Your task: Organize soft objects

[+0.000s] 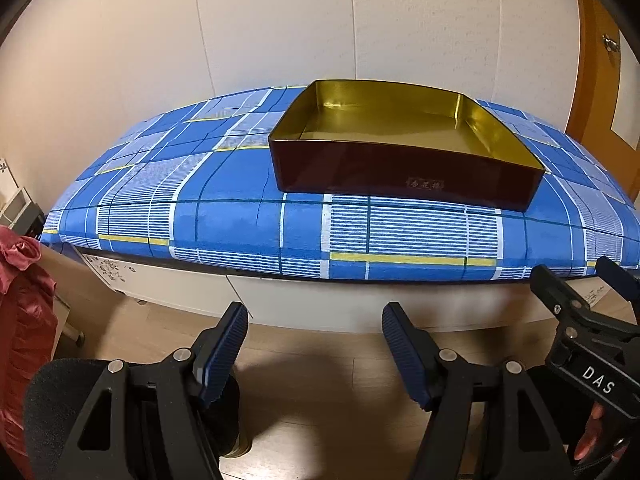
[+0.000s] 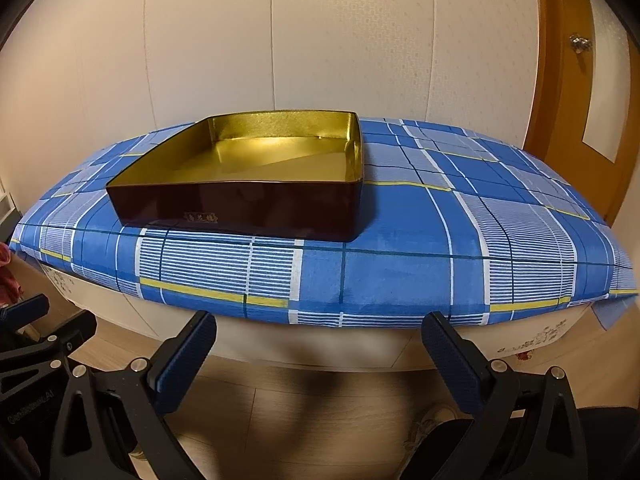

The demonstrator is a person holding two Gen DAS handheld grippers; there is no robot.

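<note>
— Where do the soft things stand?
— None in sight that I can name. There is a tin (image 1: 404, 148) on the blue checked cloth (image 1: 240, 216), set toward the wall, and a red fabric bundle (image 1: 20, 300) low at the left edge — whether that belongs to the job, I cannot tell.
— Contents of the tin?
— Nothing. Gold lining bare, floor to walls; dark outside, a small label on the near wall.
— And the grippers?
— Left gripper (image 1: 316, 344) and right gripper (image 2: 320, 356) both hang short of the cloth's edge, fingers parted, nothing between them.
— How would soft goods handle?
— My judgement: light, yielding, apt to sag — pinch a bunched fold near the middle, not a loose corner. The tin looks rigid and smooth; it may slide on the cloth if nudged.
</note>
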